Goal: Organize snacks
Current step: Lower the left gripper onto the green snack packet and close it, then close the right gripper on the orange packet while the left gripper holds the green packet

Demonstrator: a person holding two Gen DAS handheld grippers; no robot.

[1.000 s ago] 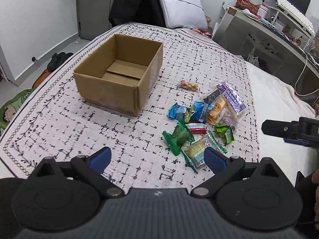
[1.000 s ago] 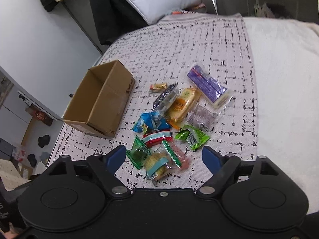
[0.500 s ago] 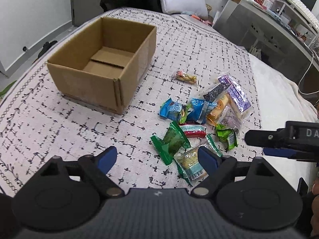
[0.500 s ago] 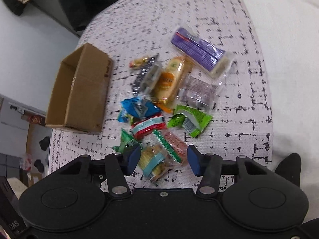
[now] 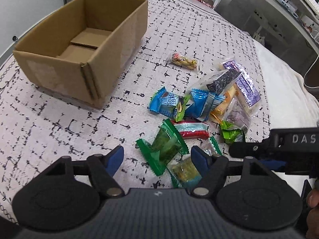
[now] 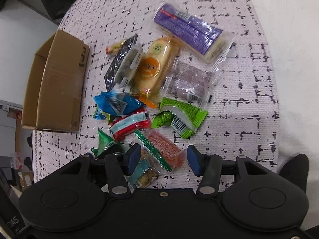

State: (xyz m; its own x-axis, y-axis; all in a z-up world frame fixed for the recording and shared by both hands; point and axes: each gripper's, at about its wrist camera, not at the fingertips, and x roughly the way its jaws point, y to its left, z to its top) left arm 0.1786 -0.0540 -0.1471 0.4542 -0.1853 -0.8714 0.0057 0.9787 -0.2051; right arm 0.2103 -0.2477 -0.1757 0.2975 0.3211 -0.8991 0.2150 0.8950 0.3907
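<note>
Snacks point(image 5: 201, 109) heaped on bed point(image 5: 59, 123) beside cardboard box point(image 5: 83, 45); left tool point(image 5: 157, 157), jaws just closing, and right tool point(image 6: 162, 157) both released above pile.

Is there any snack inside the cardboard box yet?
No. The left view looks into the cardboard box and shows only its bare bottom flaps, while the snack packets all lie on the patterned cloth beside it.

My right tongs' body point(image 5: 295, 139): white letters "DAS".
Cardboard box point(image 6: 59, 91) left of my right tongs: "SF" at its lower corner.
Snack wrappers: print unreadable.
</note>
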